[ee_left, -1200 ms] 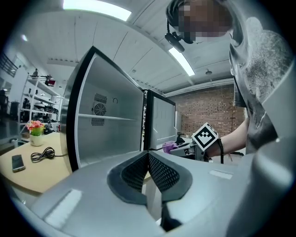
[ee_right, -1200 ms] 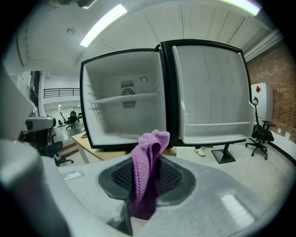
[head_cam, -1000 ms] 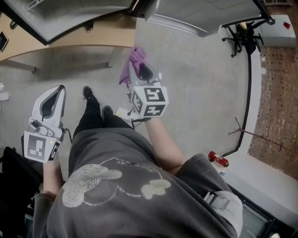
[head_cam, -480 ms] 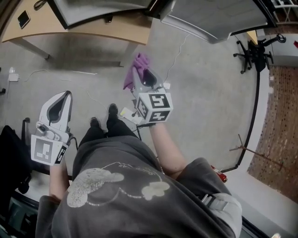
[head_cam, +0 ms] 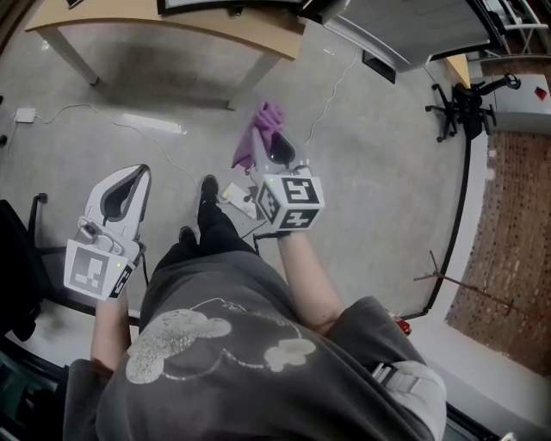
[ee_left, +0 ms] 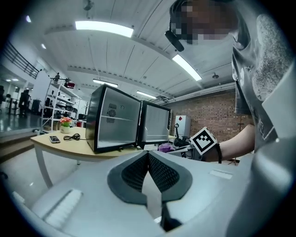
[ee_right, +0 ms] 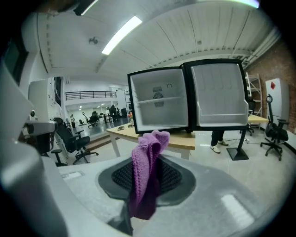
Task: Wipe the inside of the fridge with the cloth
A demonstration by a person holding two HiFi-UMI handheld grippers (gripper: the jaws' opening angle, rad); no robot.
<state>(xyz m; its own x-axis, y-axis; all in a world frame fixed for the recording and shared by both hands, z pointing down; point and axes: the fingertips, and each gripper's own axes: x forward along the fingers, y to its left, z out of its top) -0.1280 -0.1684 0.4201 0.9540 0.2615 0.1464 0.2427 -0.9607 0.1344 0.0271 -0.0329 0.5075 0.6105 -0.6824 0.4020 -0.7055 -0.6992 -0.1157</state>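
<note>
Pale grey concrete floor (head_cam: 387, 172) fills the head view. A curved light-wood table (head_cam: 129, 21) stands at 11 o'clock, a black swivel office chair (head_cam: 458, 108) at 2 o'clock and a red brick wall (head_cam: 508, 215) at 3 o'clock. Long white strip lights (ee_left: 104, 28) cross the ribbed white ceiling (ee_left: 138, 60).

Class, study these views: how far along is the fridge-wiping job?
Done: the black fridge has its door open, and the right gripper is shut on the purple cloth. In hand: the person stands away from the fridge with it. Left: all the wiping; the cloth is nowhere near the white interior. The left gripper is shut, empty.
</note>
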